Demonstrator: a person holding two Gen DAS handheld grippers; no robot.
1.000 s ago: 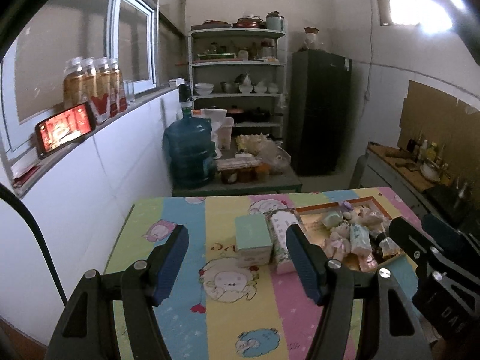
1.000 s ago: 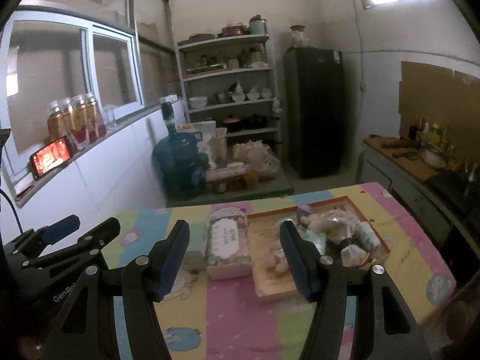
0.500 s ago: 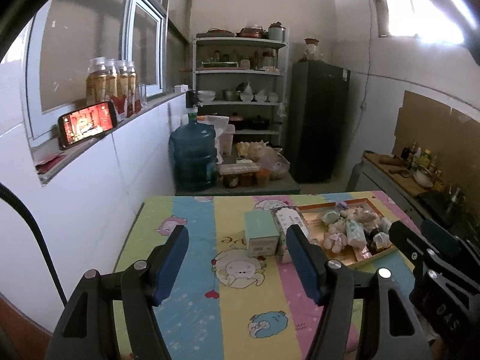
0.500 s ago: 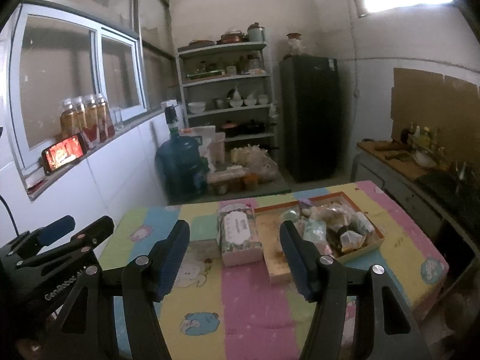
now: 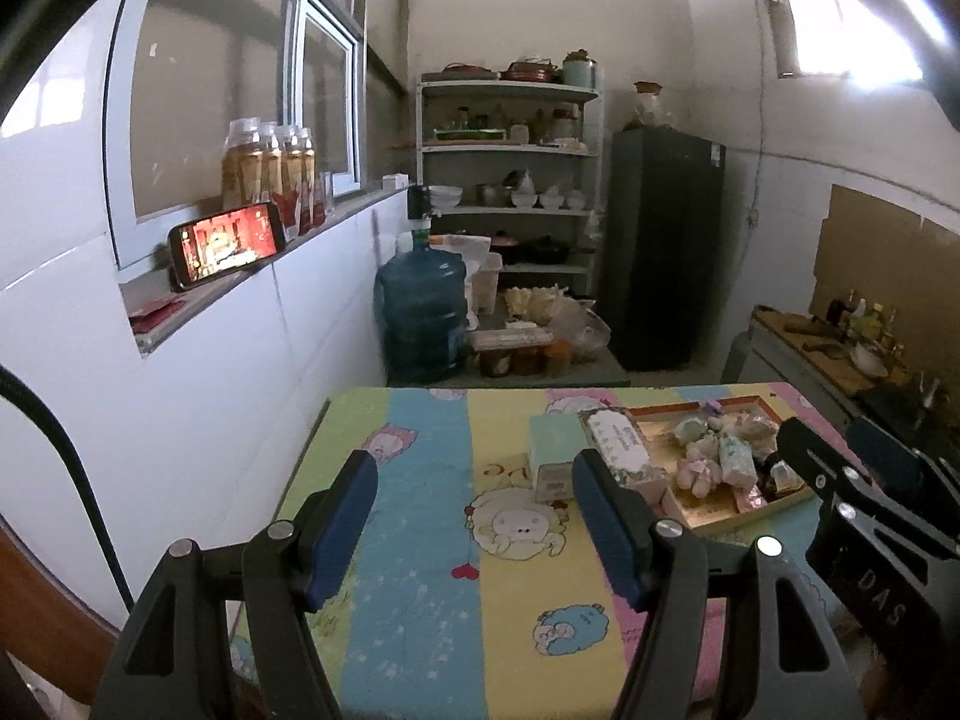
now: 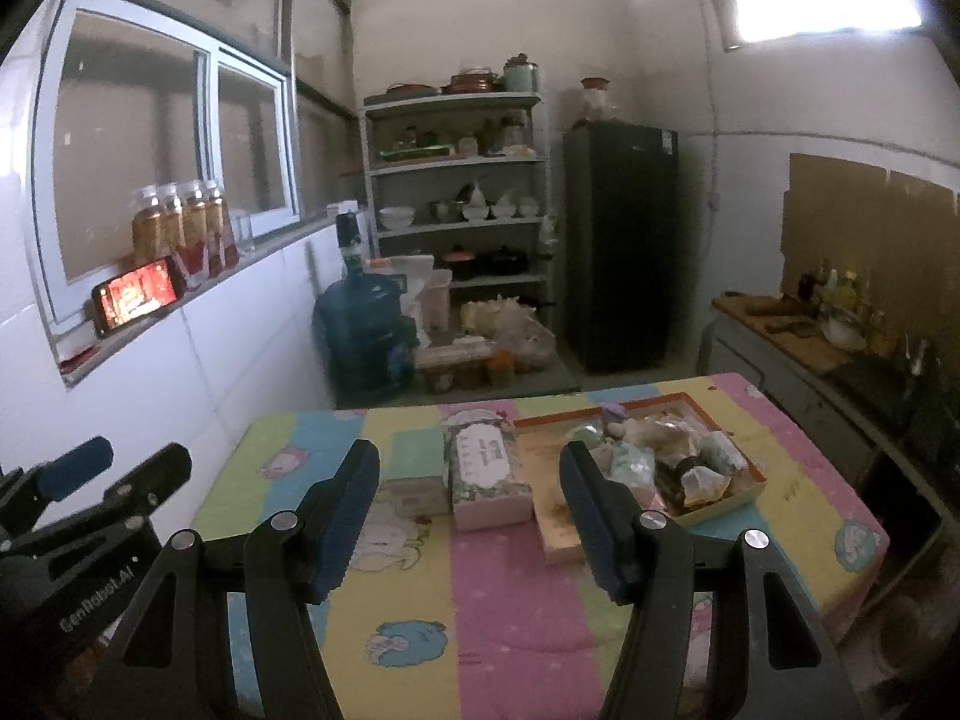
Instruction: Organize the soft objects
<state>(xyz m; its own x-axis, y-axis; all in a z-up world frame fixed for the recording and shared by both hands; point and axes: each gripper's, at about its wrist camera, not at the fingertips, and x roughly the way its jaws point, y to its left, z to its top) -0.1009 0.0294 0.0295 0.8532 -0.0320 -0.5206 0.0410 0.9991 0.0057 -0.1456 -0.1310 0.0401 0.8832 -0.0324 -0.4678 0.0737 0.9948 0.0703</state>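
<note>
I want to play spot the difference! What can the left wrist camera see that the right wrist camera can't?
Only the left wrist view shows the left gripper up close, with the right gripper at its right edge and a black cable down its left side.

Only the right wrist view shows the right gripper up close, with the left gripper in its lower left corner.

Both show the table, the tray of soft toys, the water jug, the shelves and the glowing phone. Both grippers are open and empty.

We are in a home kitchen: at twelve o'clock a shelf rack of bowls and pots beside a dark refrigerator, a water jug below, and at three o'clock a counter holding bottles.
</note>
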